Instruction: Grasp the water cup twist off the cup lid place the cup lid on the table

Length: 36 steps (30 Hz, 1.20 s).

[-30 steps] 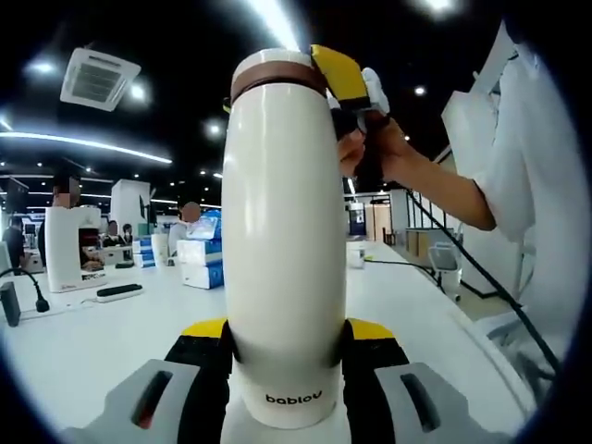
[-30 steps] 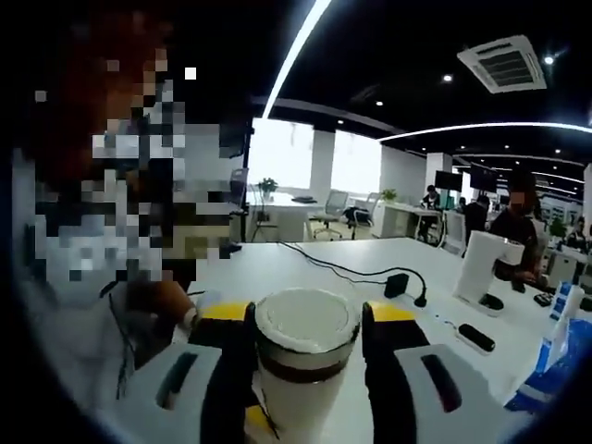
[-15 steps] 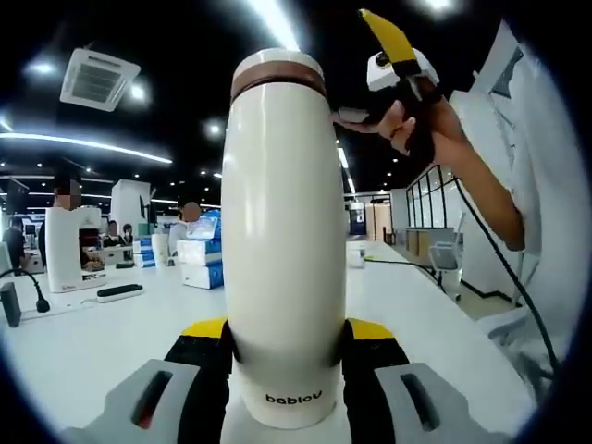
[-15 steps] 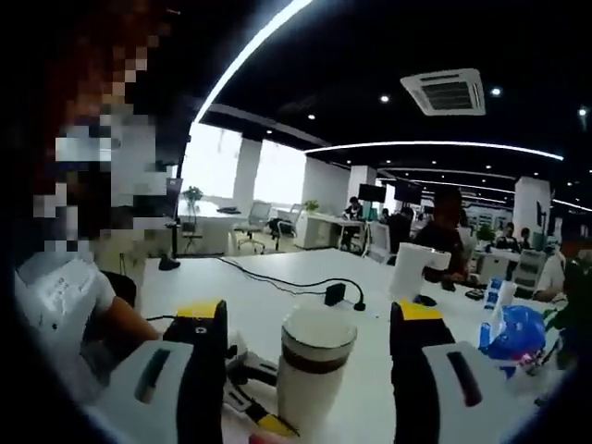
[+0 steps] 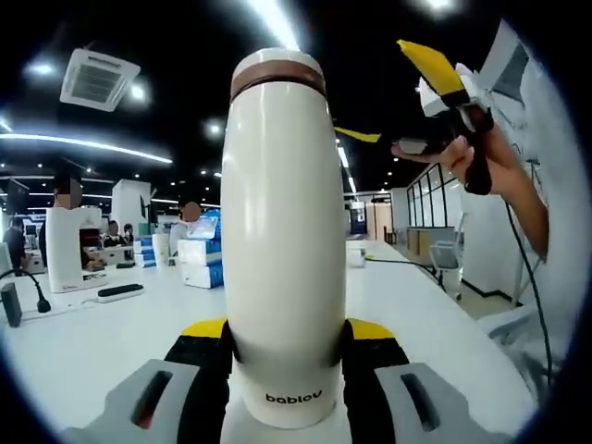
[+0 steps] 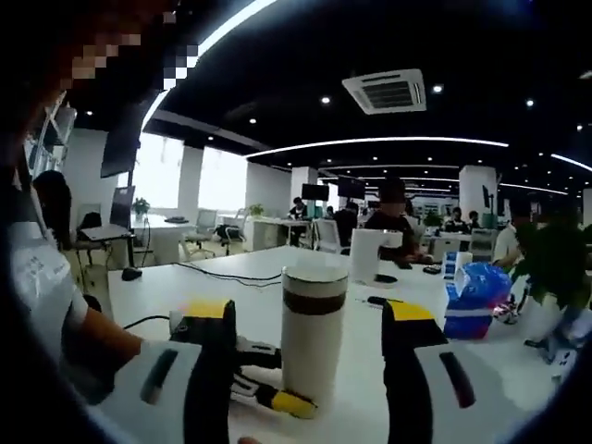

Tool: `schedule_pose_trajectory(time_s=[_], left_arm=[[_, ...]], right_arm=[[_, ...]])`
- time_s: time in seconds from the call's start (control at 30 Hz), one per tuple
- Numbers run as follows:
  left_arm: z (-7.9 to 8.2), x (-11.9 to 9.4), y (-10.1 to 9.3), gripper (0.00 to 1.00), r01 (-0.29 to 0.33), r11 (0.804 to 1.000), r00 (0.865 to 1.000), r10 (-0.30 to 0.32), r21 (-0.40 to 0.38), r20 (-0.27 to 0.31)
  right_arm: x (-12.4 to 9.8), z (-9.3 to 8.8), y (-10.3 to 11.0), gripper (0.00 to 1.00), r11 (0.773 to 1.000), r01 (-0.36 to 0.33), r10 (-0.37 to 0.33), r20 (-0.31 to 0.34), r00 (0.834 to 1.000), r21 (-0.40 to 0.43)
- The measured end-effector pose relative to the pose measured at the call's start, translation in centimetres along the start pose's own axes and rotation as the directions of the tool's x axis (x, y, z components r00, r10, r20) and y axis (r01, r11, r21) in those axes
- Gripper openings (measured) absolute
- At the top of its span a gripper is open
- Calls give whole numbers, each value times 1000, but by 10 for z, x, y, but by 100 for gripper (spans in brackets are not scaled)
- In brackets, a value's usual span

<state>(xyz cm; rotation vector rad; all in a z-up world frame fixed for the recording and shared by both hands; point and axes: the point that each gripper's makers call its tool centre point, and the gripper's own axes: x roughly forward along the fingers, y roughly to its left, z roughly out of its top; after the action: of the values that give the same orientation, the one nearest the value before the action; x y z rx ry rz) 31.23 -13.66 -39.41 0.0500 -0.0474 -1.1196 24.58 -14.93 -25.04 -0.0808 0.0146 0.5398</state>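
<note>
Left gripper view, left tongs (image 5: 287, 356) clamping water cup (image 5: 283, 231), right tongs (image 6: 305, 347) spread empty, white table (image 5: 83, 342), dark office ceiling (image 6: 370, 55)

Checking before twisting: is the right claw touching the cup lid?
Apart. In the left gripper view, the right claw hangs beside the cup lid, dark ceiling showing between them.

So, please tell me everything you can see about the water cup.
The water cup is a tall, cream-white flask, smooth and glossy, bulging slightly at the middle. A brown band circles it just under the white lid, which is on. Dark lettering sits near its base. It stands upright, clamped low between the yellow-and-black jaws of the left hand-held gripper, above a white table.
</note>
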Motion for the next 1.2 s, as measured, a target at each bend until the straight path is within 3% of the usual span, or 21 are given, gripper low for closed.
schedule_pose_trajectory(time_s=[0.17,0.23,0.43,0.6,0.77,1.03,1.2], left_arm=[[0,0,0,48,0,1000,1000,0,1,-1],[0,0,0,48,0,1000,1000,0,1,-1],[0,1,0,48,0,1000,1000,0,1,-1],[0,1,-1,48,0,1000,1000,0,2,-2],[0,1,-1,48,1,1000,1000,-1,1,-2],[-1,1,-2,48,1,1000,1000,-1,-3,-3],[-1,1,-1,48,2,1000,1000,-2,-4,-3]], right_arm=[[-1,-6,3,73,998,46,-46,11,999,-39],[-3,-9,4,69,998,45,-45,6,999,-39],[-3,-14,8,79,999,35,-35,-2,999,16],[10,-10,12,86,998,53,-55,36,998,31],[22,-4,5,88,996,75,-78,56,995,58],[52,13,0,85,996,59,-66,102,993,68],[67,22,-5,72,997,62,-67,120,991,52]])
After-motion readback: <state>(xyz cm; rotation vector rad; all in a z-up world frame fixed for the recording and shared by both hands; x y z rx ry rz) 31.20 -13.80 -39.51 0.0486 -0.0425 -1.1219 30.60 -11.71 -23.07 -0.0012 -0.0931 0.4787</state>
